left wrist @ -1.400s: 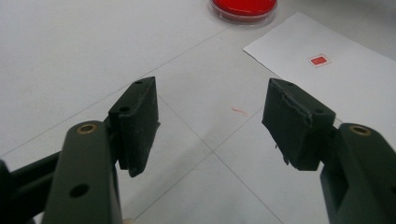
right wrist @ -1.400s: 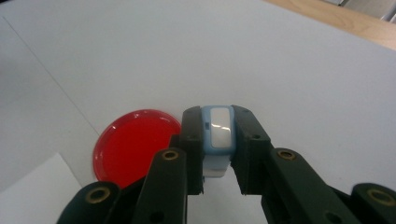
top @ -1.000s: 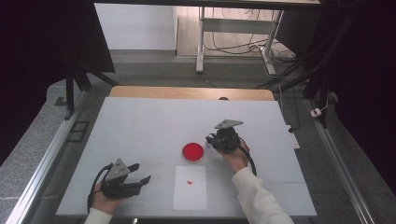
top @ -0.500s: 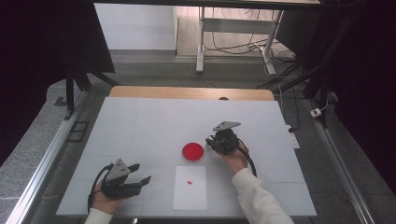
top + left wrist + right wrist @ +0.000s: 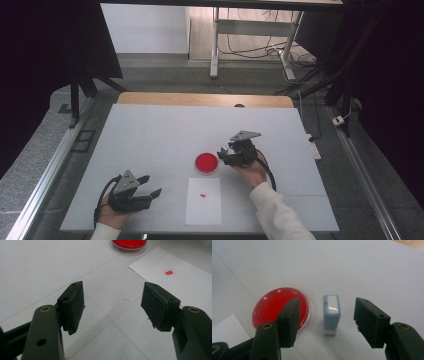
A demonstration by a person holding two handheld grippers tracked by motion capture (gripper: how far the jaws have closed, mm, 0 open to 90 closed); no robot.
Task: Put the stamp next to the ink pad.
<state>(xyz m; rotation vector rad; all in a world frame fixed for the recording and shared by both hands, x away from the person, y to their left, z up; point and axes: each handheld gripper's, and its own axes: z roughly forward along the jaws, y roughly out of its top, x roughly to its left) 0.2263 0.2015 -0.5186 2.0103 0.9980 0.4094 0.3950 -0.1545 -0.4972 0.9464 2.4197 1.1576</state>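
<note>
The right gripper's [image 5: 325, 323] fingers [image 5: 372, 321] are spread wide, grasping nothing, and between them stands the small light-blue rectangular plastic stamp [image 5: 331, 313], upright on the white desk [image 5: 374, 267] with its white label face up and a pale base at its foot. Neither finger touches it; the left one hangs over the edge of the round red ink pad in its clear shallow dish [image 5: 274, 307], which sits just beside the stamp. In the high view the same gripper [image 5: 235, 156] hovers just right of the red dish [image 5: 206, 163].

This looks like the reach-to-grasp step of a stamping job: the stamp is bracketed but not yet taken. The next move probably calls for lowering a little and closing squarely on the stamp's two long sides, keeping the near finger clear of the dish rim so the pad is not nudged.

The left gripper [image 5: 112, 307] rests near the desk's front-left, its fingers [image 5: 72, 305] likewise released and empty, aimed toward the white sheet of paper [image 5: 190, 287] bearing a small red square print [image 5: 169, 272].

Against the earlier high views, the right gripper has drawn slightly nearer the person and closer to the dish, settling over the stamp; the left gripper, the dish and the paper lie as they did.
</note>
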